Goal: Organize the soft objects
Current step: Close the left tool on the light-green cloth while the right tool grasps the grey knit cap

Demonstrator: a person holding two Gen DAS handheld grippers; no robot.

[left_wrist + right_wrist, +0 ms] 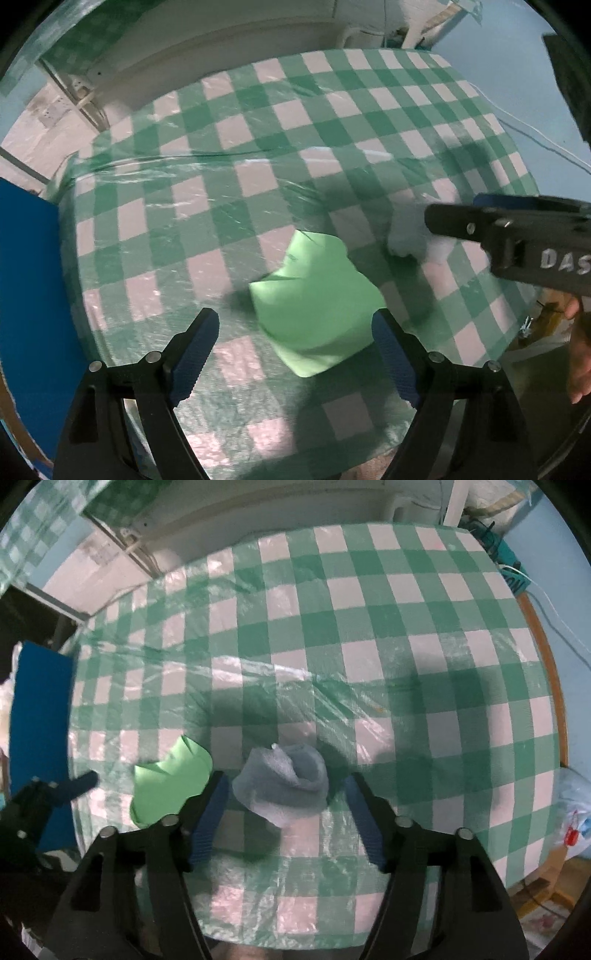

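Both grippers hang over the desk (pixel 369 657), jaws apart, holding nothing. The green cloth (pixel 314 314) lies between the left gripper (pixel 295 354) fingers; the grey-blue cloth (pixel 284 782) sits between the right gripper's (pixel 284 812). Either closing could snag the clear plastic cover (pixel 295 686) along with its cloth.

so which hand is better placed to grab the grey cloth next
Right. The grey cloth lies between the open right gripper fingers; the open left gripper hangs over the green cloth instead.
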